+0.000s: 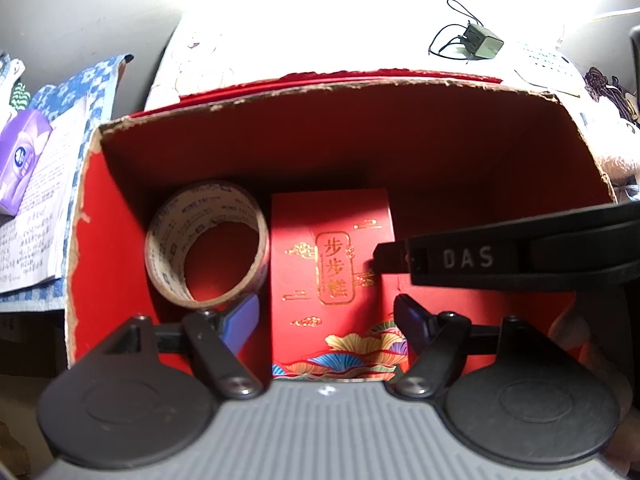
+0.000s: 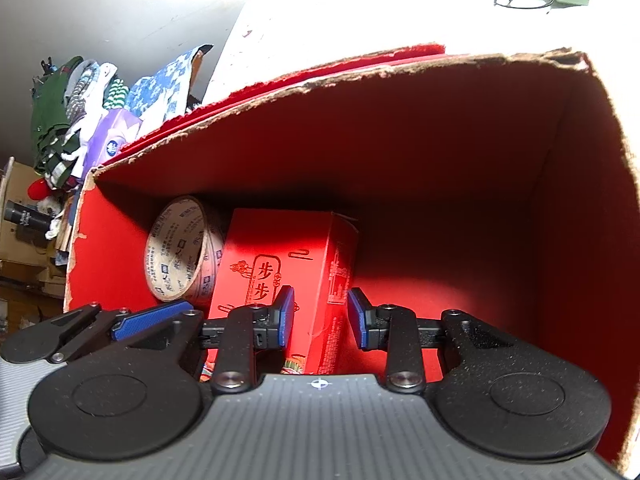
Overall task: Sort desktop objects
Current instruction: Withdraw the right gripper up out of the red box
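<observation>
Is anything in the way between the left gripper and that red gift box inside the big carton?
Nothing visible sits between the left gripper and the red gift box directly below its open jaws. The right gripper reaches across from the right, and the tape roll stands close on the left.

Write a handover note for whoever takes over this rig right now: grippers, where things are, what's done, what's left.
Left gripper: open, empty, hanging over the small red box.
Right gripper: open, empty, jaws astride that box's right edge without pressing on it.
Inside the big red carton: the small red box and, against its left side, a tape roll.
Done: both are in the carton.
Left: a charger and a purple tissue pack lie outside, if they count.
</observation>
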Action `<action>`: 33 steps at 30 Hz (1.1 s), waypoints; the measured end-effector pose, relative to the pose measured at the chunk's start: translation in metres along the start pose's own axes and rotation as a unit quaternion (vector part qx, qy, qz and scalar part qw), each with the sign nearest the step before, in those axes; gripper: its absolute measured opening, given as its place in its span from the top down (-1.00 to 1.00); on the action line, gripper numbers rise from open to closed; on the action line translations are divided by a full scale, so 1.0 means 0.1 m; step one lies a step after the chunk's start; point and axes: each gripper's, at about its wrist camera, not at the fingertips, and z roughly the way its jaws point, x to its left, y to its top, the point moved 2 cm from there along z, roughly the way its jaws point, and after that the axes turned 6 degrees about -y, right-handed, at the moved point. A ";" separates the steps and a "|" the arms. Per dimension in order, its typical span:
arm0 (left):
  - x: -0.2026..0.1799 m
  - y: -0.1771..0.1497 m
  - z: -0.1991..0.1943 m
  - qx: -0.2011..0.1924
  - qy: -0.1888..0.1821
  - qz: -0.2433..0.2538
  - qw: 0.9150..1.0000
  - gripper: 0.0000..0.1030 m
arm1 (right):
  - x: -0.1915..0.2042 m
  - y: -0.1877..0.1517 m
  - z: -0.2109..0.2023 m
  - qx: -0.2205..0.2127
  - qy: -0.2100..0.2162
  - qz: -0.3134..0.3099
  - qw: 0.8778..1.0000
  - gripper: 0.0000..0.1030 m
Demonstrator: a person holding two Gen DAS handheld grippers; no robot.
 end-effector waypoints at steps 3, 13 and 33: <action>-0.01 -0.01 -0.01 -0.002 0.003 0.002 1.000 -0.49 | -0.03 -0.01 -0.05 -0.014 -0.004 0.009 1.000 0.35; -0.07 -0.05 -0.21 -0.030 0.007 0.009 0.999 -0.49 | -0.02 -0.19 -0.43 -0.081 0.001 0.001 0.997 0.35; 0.17 -0.71 -1.19 -0.151 0.039 -0.068 0.985 -0.49 | 0.03 -0.81 -1.27 -0.253 0.094 -0.088 0.959 0.33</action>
